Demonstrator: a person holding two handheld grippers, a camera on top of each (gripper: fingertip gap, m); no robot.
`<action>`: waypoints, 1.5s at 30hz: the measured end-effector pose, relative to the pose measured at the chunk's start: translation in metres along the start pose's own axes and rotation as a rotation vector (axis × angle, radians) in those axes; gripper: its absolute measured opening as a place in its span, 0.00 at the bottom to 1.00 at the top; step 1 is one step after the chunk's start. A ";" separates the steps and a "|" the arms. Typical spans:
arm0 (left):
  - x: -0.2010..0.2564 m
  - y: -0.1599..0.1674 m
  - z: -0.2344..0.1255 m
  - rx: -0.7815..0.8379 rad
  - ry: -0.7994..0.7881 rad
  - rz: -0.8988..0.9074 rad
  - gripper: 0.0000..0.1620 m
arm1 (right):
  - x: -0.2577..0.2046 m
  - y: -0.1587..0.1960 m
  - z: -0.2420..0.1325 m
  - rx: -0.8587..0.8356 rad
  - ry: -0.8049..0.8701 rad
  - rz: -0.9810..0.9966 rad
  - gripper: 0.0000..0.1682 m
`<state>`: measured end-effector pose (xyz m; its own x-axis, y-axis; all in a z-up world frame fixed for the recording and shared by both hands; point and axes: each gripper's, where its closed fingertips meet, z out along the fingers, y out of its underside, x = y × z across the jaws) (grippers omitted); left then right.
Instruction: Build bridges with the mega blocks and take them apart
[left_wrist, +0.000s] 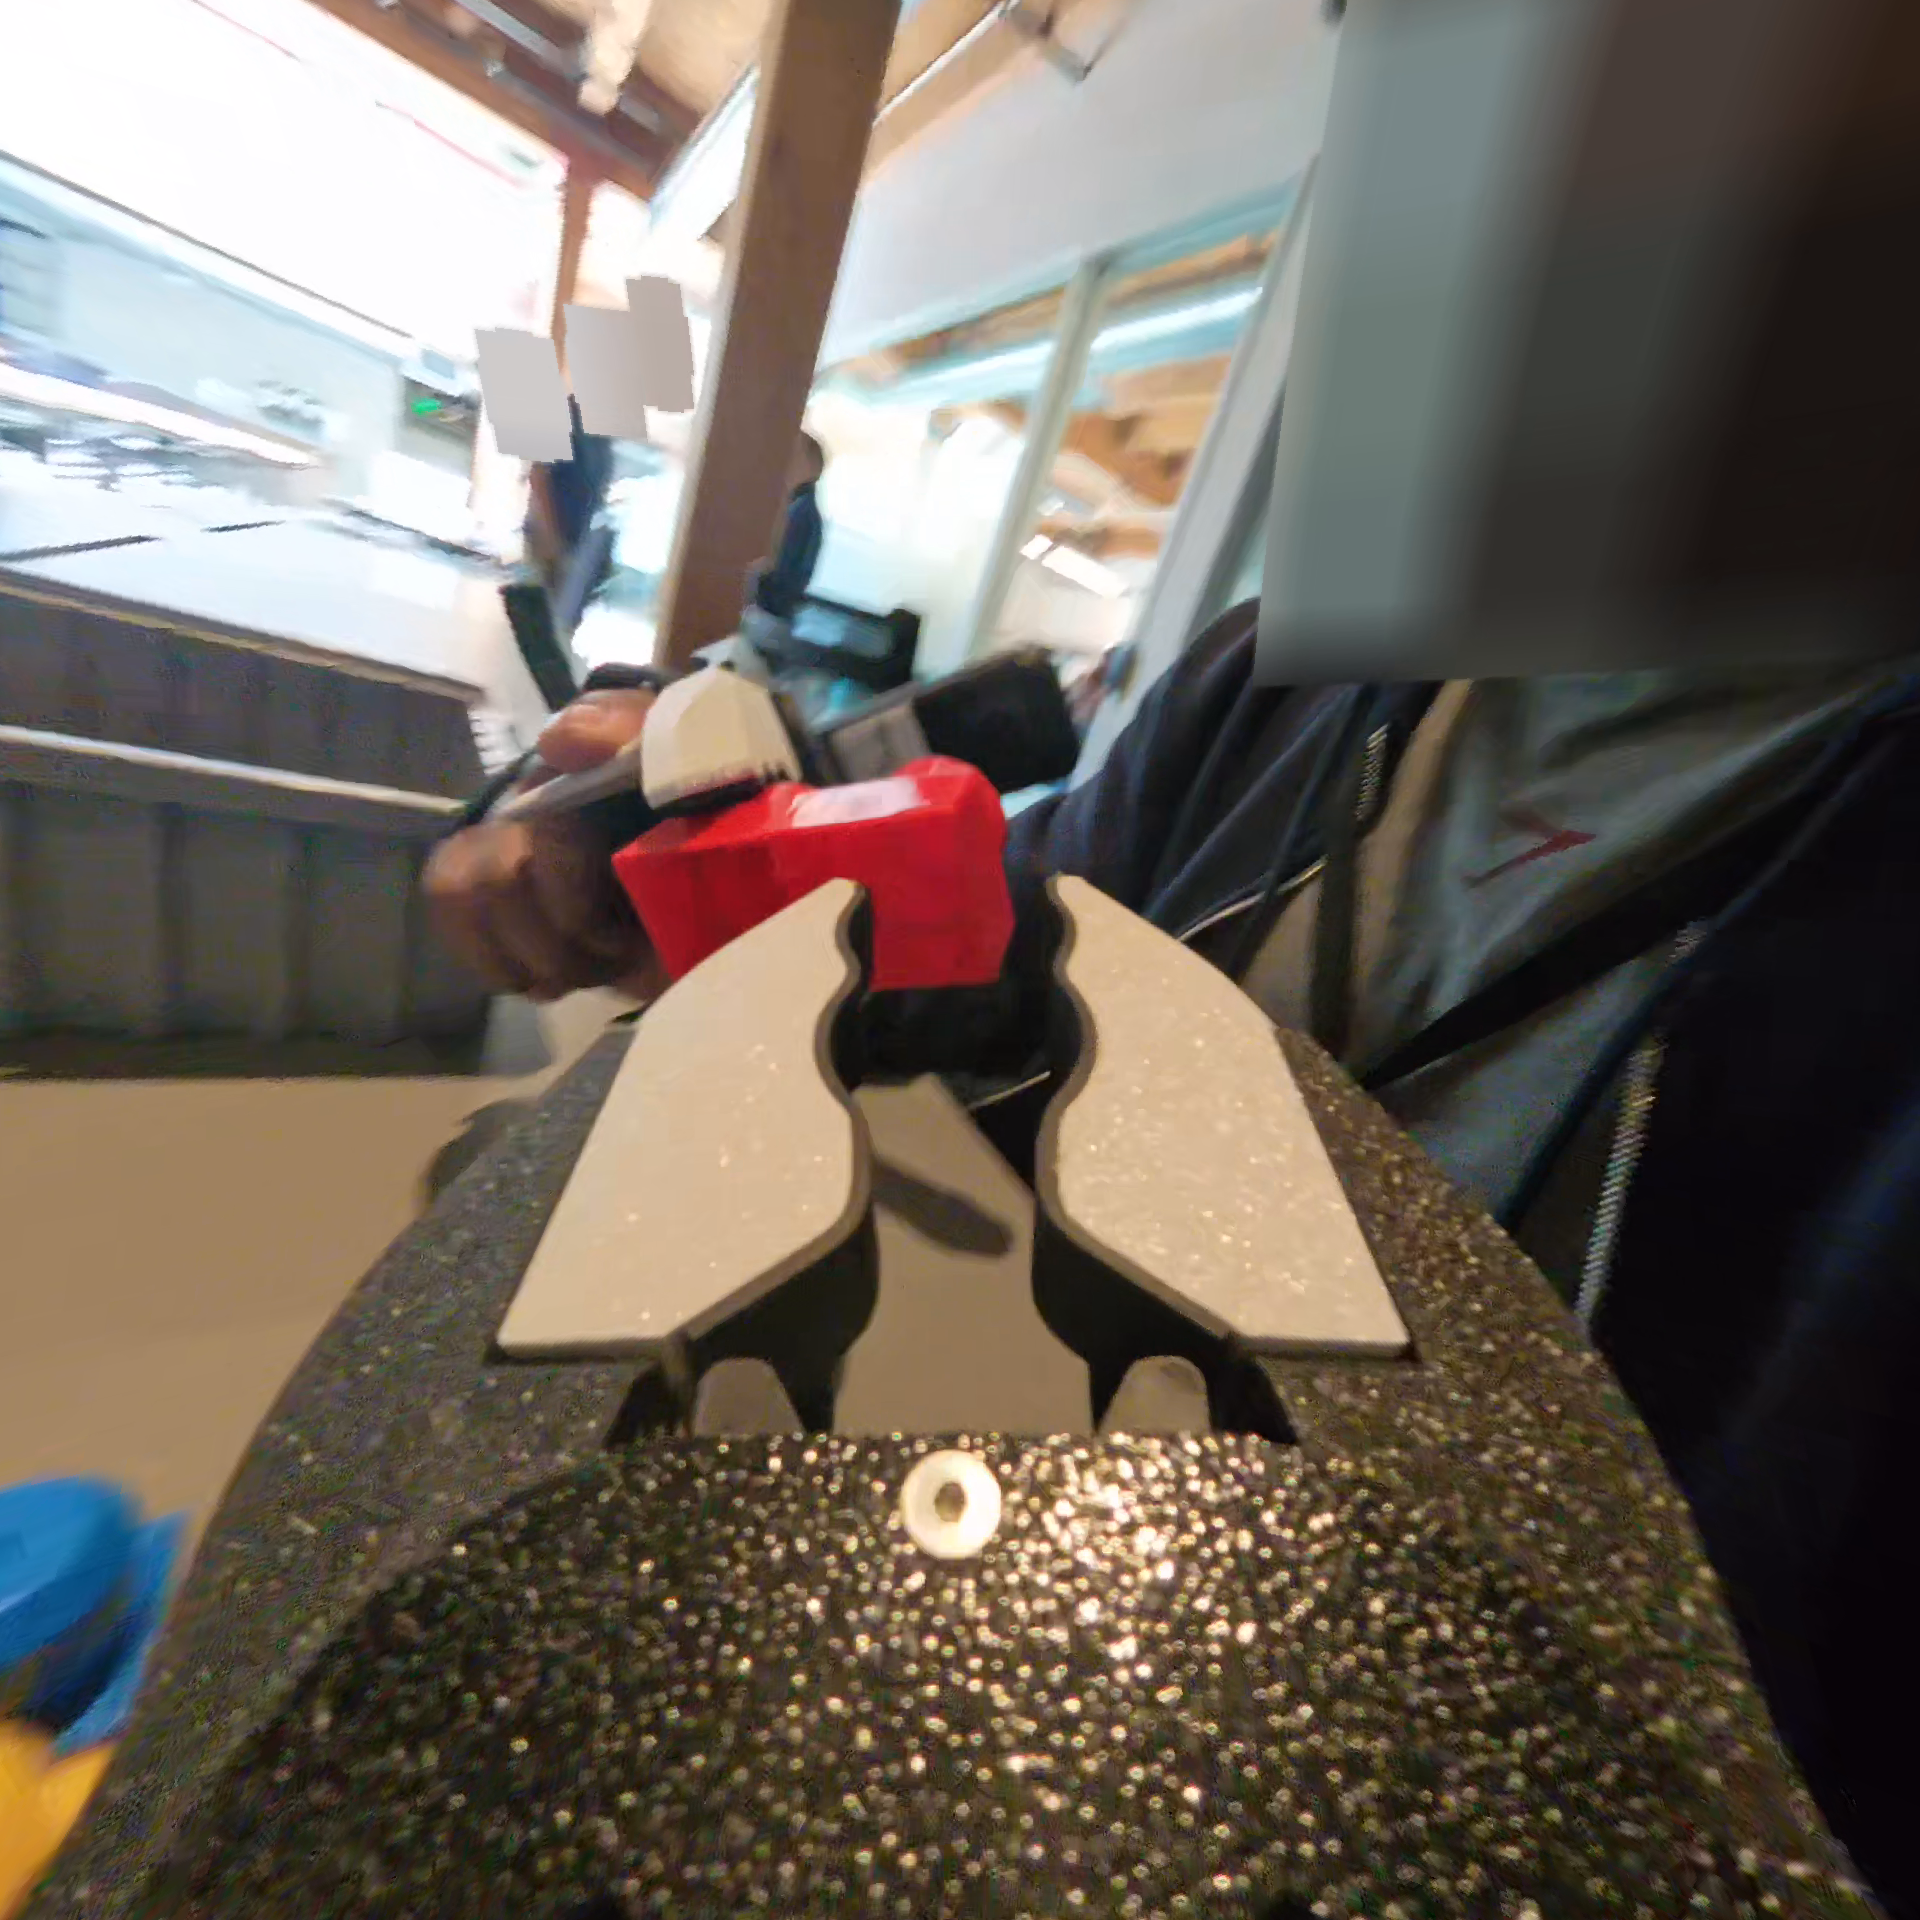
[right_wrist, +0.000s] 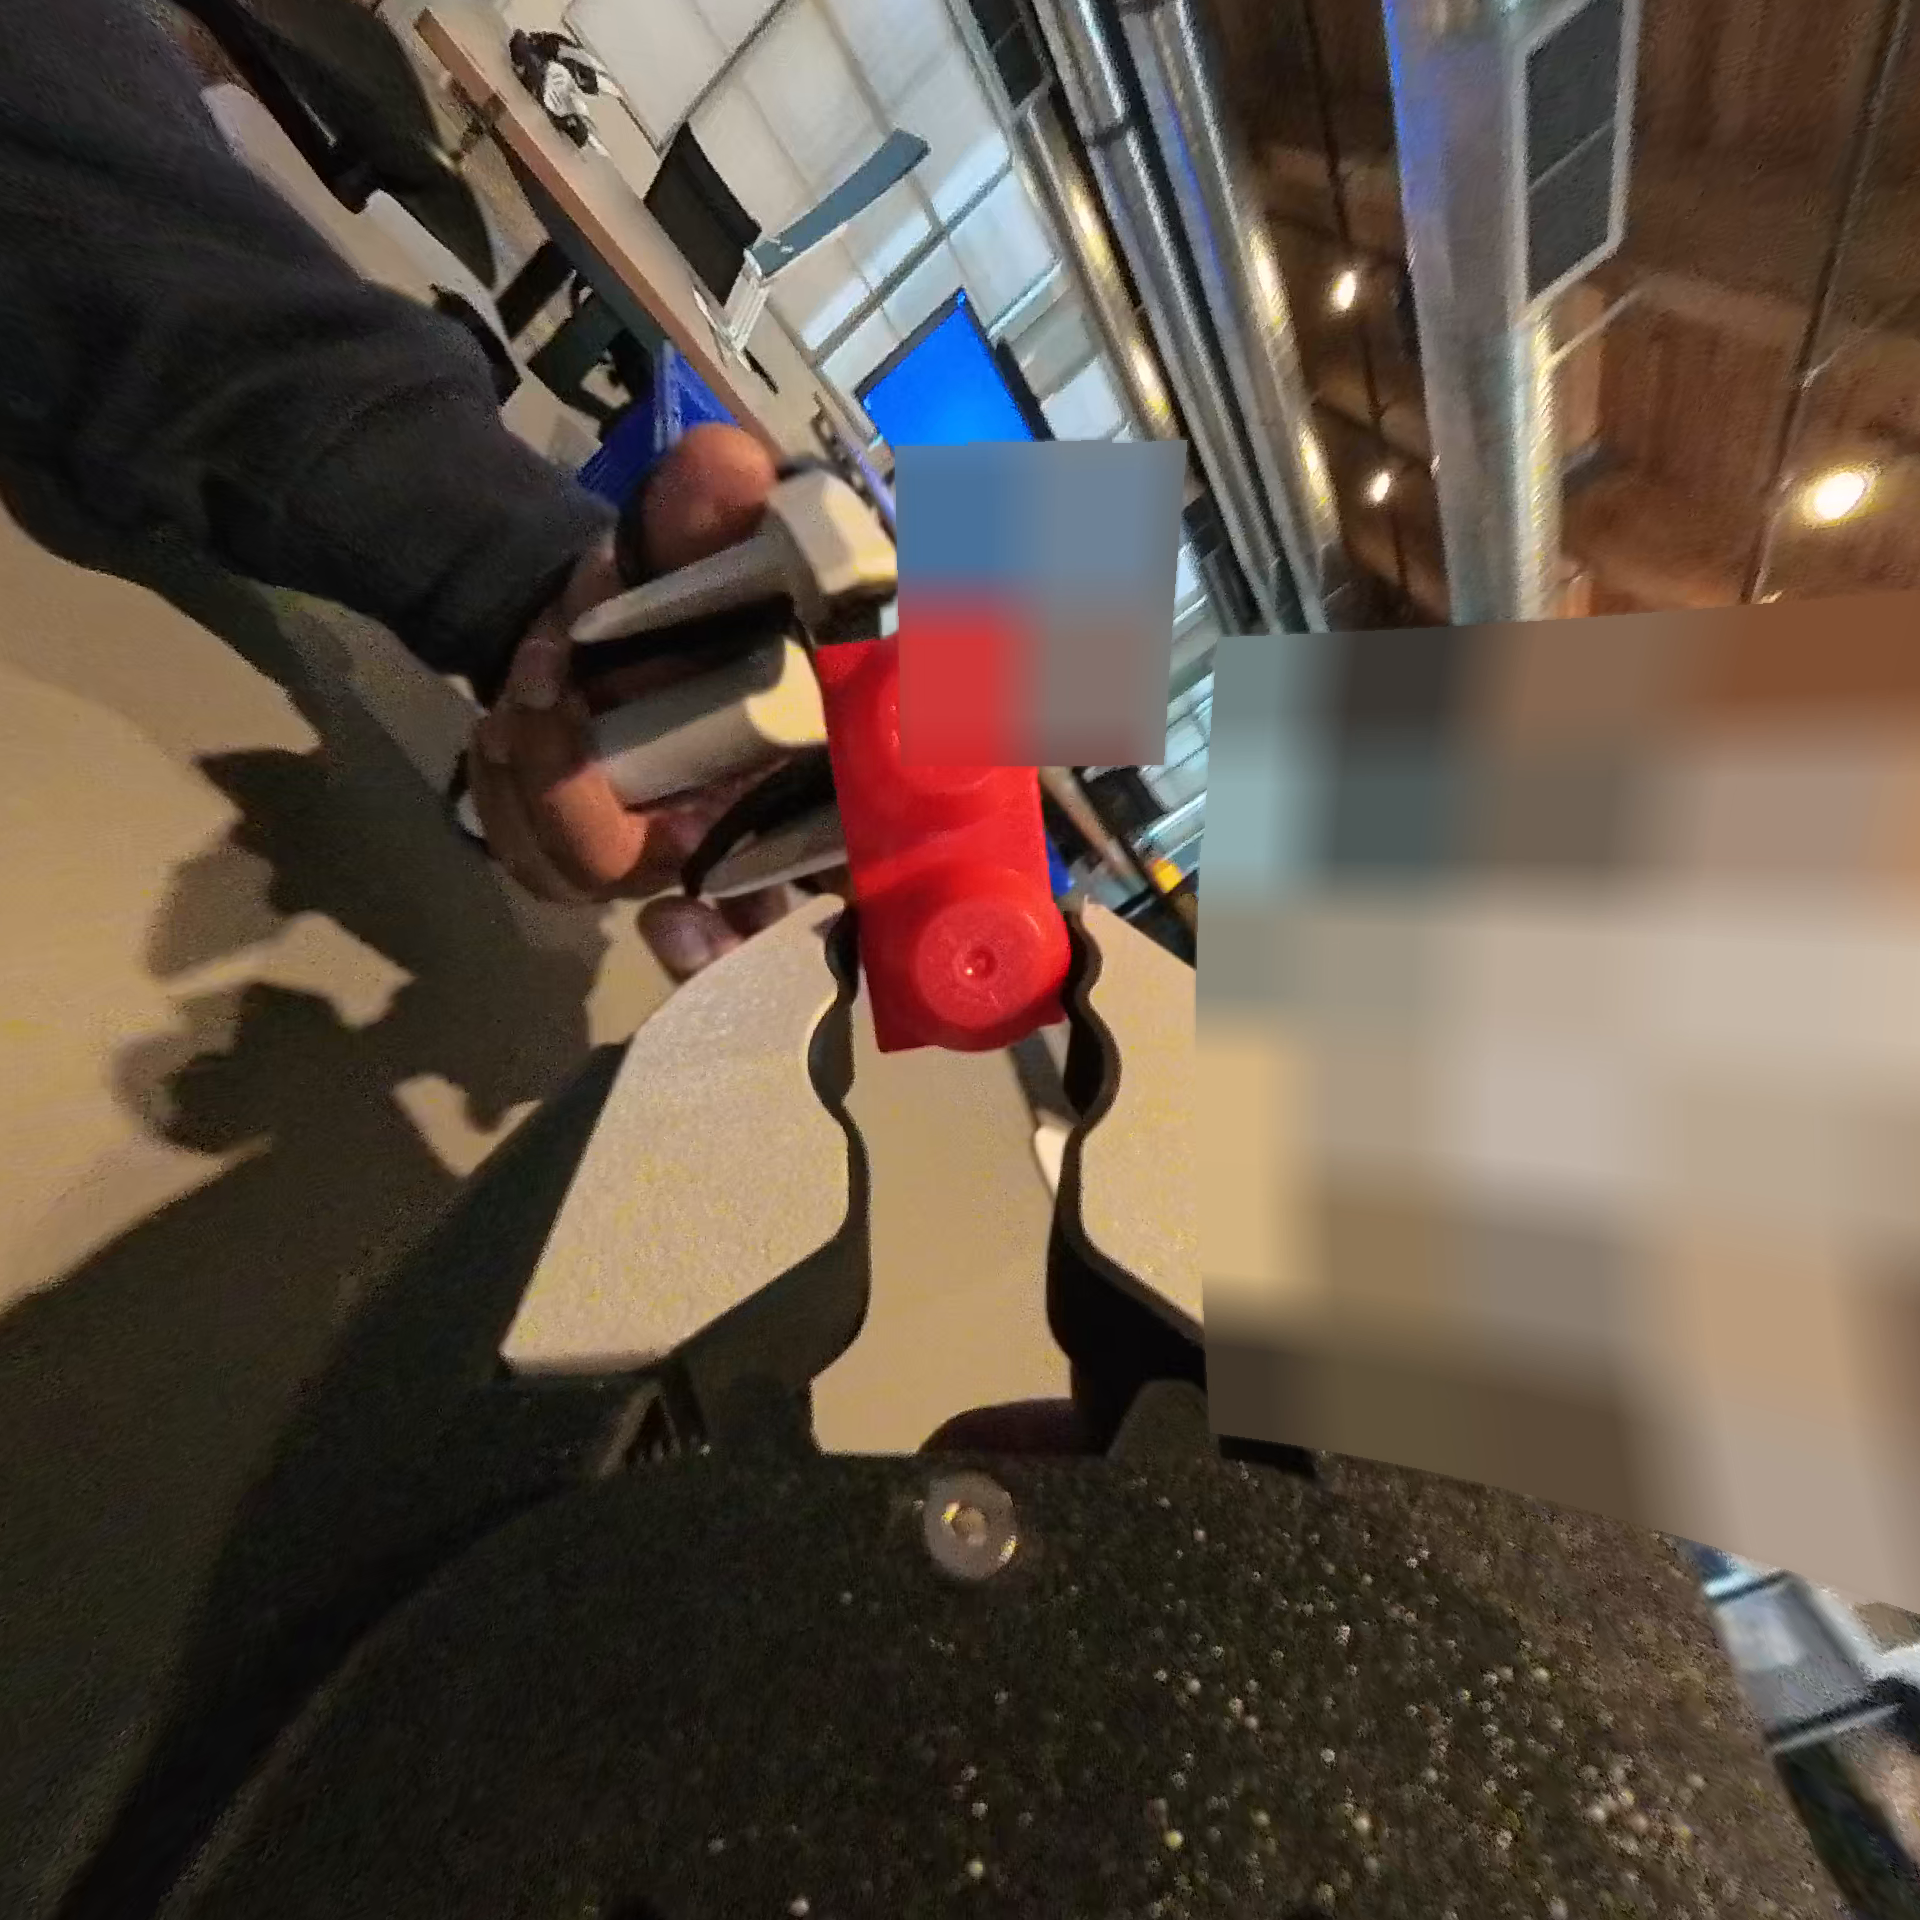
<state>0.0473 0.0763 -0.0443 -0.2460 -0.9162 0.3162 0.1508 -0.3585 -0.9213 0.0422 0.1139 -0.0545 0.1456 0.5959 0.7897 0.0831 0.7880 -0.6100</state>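
Observation:
A red mega block (left_wrist: 831, 862) is held in the air between both grippers, above the table. In the left wrist view, my left gripper (left_wrist: 956, 904) has its fingertips on either side of the block's near right end and looks shut on it. The right gripper's white finger (left_wrist: 707, 748) presses on the block's top left. In the right wrist view, my right gripper (right_wrist: 961, 956) is shut on the studded near end of the red block (right_wrist: 935, 883). The left gripper (right_wrist: 727, 717), held by a hand, grips its far end. A mosaic patch hides part of the block.
The beige table (left_wrist: 208, 1247) lies below. A blue block (left_wrist: 62, 1590) and a yellow block (left_wrist: 42, 1787) sit at the lower left edge. The person's dark jacket (left_wrist: 1558, 935) fills the right side. A blue ribbed object (right_wrist: 665, 426) shows behind the hand.

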 end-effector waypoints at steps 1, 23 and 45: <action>-0.005 0.003 -0.005 -0.055 -0.072 0.056 0.22 | 0.001 0.005 0.001 -0.034 -0.017 0.042 0.22; -0.056 0.042 -0.036 -0.619 -0.527 0.831 0.22 | -0.049 0.054 0.013 -0.360 -0.331 0.384 0.22; -0.077 -0.001 -0.085 -0.050 -0.438 0.375 0.22 | -0.017 0.069 0.045 -0.160 -0.259 0.815 0.37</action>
<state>-0.0151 0.1622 -0.0869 0.2363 -0.9715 0.0200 0.1035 0.0047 -0.9946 0.0009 0.1653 -0.1077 -0.0075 0.9967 0.0813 0.1908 0.0813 -0.9783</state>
